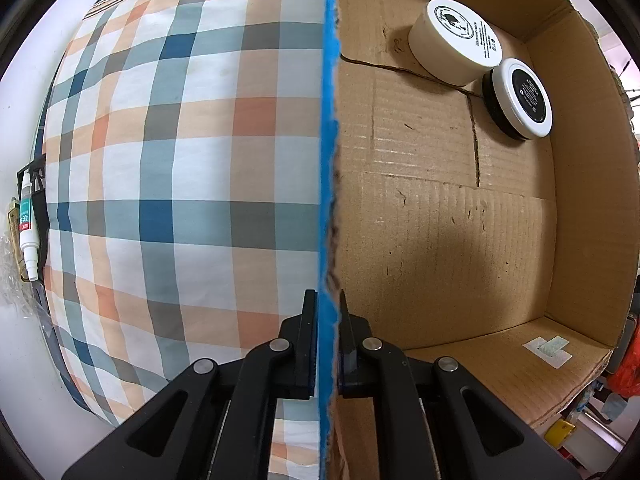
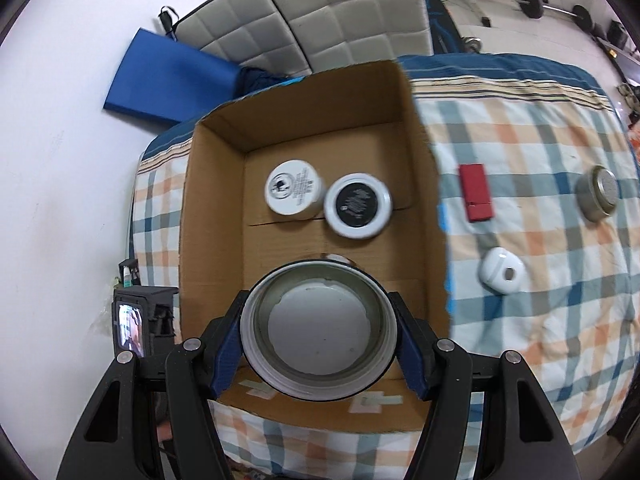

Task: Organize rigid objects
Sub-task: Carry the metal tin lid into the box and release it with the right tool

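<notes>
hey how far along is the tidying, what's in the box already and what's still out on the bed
Done: two round jars, a white jar and a black-labelled jar, sit in the cardboard box. In hand: the right gripper holds a round tin over the box, while the left gripper pinches the box wall. Left on the bed: red case, white round piece, metal tin.

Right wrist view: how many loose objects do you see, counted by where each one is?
In the box: 2, a white jar and a black-topped jar
In the right gripper: 1, a round tin
On the bedspread: 3
Total: 6
</notes>
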`<state>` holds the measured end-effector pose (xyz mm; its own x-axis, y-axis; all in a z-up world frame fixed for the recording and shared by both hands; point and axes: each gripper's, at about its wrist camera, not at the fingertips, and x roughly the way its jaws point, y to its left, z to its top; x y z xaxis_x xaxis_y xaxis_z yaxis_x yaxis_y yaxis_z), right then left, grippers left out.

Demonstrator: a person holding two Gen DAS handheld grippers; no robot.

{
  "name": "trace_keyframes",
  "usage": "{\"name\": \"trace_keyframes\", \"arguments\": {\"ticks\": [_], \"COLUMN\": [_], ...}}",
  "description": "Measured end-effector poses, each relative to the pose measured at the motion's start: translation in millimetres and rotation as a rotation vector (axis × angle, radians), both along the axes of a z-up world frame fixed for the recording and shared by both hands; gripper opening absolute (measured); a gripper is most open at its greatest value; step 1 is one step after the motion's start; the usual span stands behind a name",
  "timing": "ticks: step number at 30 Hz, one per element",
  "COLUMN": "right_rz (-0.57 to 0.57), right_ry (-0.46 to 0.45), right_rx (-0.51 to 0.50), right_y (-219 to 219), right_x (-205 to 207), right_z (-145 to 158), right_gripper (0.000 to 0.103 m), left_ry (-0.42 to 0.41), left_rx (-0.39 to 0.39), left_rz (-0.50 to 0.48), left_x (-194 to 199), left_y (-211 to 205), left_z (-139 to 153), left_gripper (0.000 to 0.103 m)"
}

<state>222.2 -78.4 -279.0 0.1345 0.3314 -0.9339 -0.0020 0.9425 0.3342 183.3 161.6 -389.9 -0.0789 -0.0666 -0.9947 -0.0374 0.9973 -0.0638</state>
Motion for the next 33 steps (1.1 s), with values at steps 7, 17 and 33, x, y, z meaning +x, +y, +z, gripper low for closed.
{"name": "trace_keyframes", "arguments": {"ticks": [7, 17, 33], "right_rz": [0.038, 0.054, 0.065], "right_ry": [0.041, 0.102, 0.145], "right_rx": [0.024, 0.033, 0.01], "right_y": [33.6, 70.4, 95.5], "right_x": [13.6, 29.2, 47.7], "right_z": [-25.8, -71.4, -110.8], "right_gripper": [0.068, 0.068, 0.069], "left_ry": [-0.002, -0.002, -0.003], "left_rx": [-0.008, -0.01, -0.011], "left_rz": [0.007, 0.007, 0.006], "left_x": [-0.7, -2.0, -2.1], "left_y": [1.3, 1.8, 2.4], "left_z": [0.2, 0.4, 0.3], "left_gripper": [0.004, 0.004, 0.004]}}
